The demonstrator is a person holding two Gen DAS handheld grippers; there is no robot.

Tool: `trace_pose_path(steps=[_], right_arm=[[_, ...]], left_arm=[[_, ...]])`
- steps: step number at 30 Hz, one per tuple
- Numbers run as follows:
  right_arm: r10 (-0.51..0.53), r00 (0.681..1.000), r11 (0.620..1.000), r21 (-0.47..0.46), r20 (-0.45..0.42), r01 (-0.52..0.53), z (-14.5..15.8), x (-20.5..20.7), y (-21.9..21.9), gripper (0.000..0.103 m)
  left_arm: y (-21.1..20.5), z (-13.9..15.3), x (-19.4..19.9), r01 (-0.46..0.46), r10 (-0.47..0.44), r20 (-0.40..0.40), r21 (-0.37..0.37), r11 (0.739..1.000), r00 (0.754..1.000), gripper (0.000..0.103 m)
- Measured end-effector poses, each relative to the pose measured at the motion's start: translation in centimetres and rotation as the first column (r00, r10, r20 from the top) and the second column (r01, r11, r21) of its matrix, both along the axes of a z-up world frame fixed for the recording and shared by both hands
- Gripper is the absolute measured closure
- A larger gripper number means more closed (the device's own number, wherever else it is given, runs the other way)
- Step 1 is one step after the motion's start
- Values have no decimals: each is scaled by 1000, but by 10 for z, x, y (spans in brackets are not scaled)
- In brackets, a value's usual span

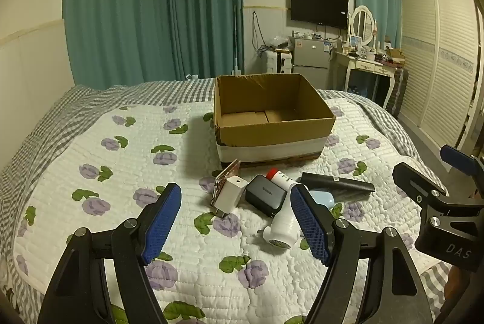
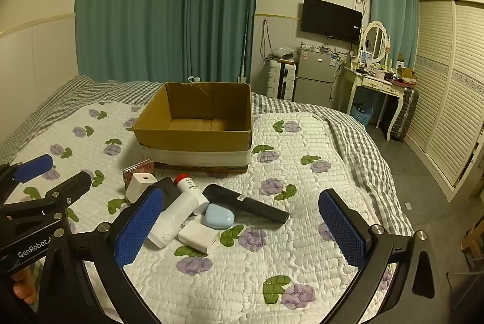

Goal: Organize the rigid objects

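Observation:
An open cardboard box [image 1: 272, 132] [image 2: 193, 139] stands on the bed with only flat cardboard pieces showing inside. In front of it lies a cluster: a white charger [image 1: 229, 194] [image 2: 140, 186], a dark grey charger [image 1: 265, 194] [image 2: 167, 192], a red-capped white bottle [image 1: 279, 176] [image 2: 187, 184], a black bar-shaped device [image 1: 337, 184] [image 2: 245, 203], a light blue case [image 1: 324, 198] [image 2: 218, 216], a white handheld device [image 1: 281, 230] [image 2: 172, 219], a white block [image 2: 198, 237] and a patterned card box [image 1: 225, 175] [image 2: 139, 168]. My left gripper [image 1: 237, 222] [image 2: 51, 175] and right gripper [image 2: 242, 228] [image 1: 435, 169] hover open, short of the cluster, holding nothing.
The bed carries a white floral quilt [image 2: 272, 257] over a grey checked sheet [image 1: 60, 112]. Beyond the foot stand teal curtains, a small fridge [image 2: 314, 76], a dressing table [image 2: 372, 82] and a louvred wardrobe [image 2: 447, 112] on the right. A person's fingers [image 2: 24, 290] show at lower left.

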State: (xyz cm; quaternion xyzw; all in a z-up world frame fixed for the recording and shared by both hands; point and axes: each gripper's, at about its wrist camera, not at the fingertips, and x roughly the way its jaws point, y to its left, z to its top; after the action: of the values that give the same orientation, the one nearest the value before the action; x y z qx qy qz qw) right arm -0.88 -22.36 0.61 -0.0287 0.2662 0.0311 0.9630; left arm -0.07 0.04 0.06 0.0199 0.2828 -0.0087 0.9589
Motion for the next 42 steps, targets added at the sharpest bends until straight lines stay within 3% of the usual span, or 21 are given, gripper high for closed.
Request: trace_pose_path(steps=[42], right_arm=[[9,1000,1000,-3,-14,-9,-3,-1,3,0]], left_arm=[[4,-1,-2,0,0,-9,-6,1000,1000,25]])
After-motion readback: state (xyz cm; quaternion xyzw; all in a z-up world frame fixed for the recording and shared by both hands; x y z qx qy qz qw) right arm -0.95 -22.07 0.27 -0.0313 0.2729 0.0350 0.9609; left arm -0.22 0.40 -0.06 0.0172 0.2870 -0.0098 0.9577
